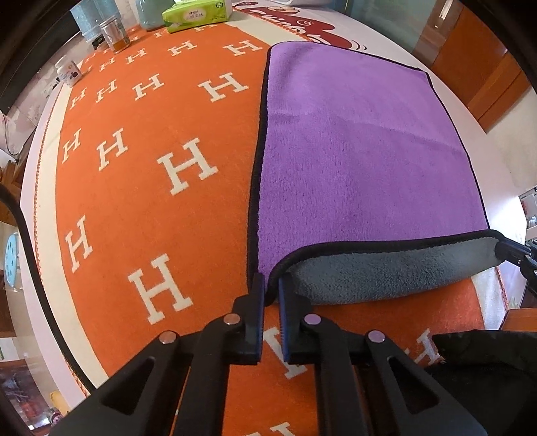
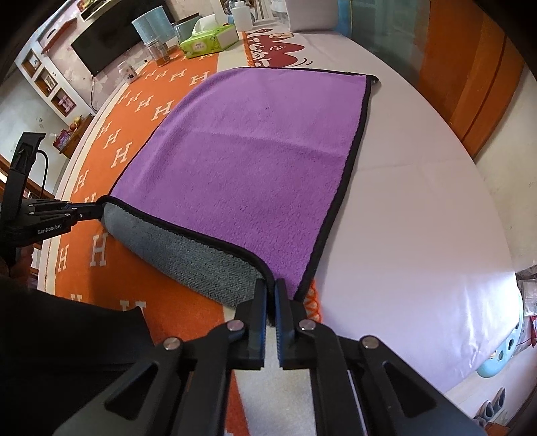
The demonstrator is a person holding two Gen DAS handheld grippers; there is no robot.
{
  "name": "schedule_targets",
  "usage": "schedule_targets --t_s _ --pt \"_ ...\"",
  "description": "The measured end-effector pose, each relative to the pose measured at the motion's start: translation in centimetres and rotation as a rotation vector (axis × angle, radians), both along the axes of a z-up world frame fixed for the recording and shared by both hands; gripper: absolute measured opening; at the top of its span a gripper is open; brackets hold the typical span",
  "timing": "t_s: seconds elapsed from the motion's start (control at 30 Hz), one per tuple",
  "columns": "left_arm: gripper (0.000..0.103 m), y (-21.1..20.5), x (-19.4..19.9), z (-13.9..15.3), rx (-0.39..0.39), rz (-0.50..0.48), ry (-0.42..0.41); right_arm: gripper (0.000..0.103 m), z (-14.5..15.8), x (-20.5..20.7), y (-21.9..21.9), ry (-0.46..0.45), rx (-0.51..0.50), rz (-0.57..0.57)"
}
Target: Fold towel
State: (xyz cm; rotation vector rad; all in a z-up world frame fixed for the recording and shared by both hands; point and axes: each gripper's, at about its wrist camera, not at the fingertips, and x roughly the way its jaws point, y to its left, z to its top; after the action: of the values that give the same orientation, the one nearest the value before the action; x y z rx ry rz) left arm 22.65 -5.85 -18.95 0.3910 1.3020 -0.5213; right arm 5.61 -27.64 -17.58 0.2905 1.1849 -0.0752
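A purple towel (image 1: pixel 362 151) with black trim and a grey underside lies spread on the table; it also shows in the right wrist view (image 2: pixel 255 161). Its near edge is lifted and curls over, showing the grey side (image 1: pixel 386 271). My left gripper (image 1: pixel 271 285) is shut on the towel's near left corner. My right gripper (image 2: pixel 271 288) is shut on the near right corner. The right gripper also shows in the left wrist view (image 1: pixel 503 250), and the left gripper in the right wrist view (image 2: pixel 95 209), each pinching its corner.
An orange cloth with white H letters (image 1: pixel 151 167) covers the table's left part. A white cloth (image 2: pixel 419 218) lies to the right. At the far edge stand a green tissue pack (image 1: pixel 196 13), a glass jar (image 1: pixel 115 33), a small white jar (image 1: pixel 68 72) and blue cups (image 2: pixel 151 25).
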Motion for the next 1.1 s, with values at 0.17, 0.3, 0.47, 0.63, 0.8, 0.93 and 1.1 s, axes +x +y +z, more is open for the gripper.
schedule_targets --t_s 0.17,0.3,0.47,0.63,0.8,0.93,1.1 --pt "0.005 0.0 0.8 0.9 -0.017 -0.002 -0.008 0.004 0.7 0.2 -0.3 -0.019 0.004 -0.001" --pt "0.005 -0.2 1.0 2.5 -0.037 -0.006 -0.042 0.004 1.9 0.6 -0.9 -0.049 0.004 -0.009" --pt "0.004 -0.7 2.0 4.7 -0.066 -0.001 -0.080 0.004 4.1 1.4 -1.9 -0.103 -0.006 -0.022" --pt "0.004 -1.6 3.4 7.1 -0.105 0.016 -0.131 0.004 6.2 2.5 -3.0 -0.164 -0.020 -0.044" --pt "0.004 -3.0 5.3 9.3 -0.143 0.016 -0.198 0.004 8.1 4.2 -4.1 -0.230 -0.063 -0.066" --pt "0.004 -4.5 7.0 10.8 -0.174 0.022 -0.261 0.004 9.6 5.7 -5.6 -0.291 -0.078 -0.098" --pt "0.004 -6.1 9.2 12.2 -0.230 0.052 -0.339 0.004 11.1 8.0 -7.1 -0.375 -0.132 -0.124"
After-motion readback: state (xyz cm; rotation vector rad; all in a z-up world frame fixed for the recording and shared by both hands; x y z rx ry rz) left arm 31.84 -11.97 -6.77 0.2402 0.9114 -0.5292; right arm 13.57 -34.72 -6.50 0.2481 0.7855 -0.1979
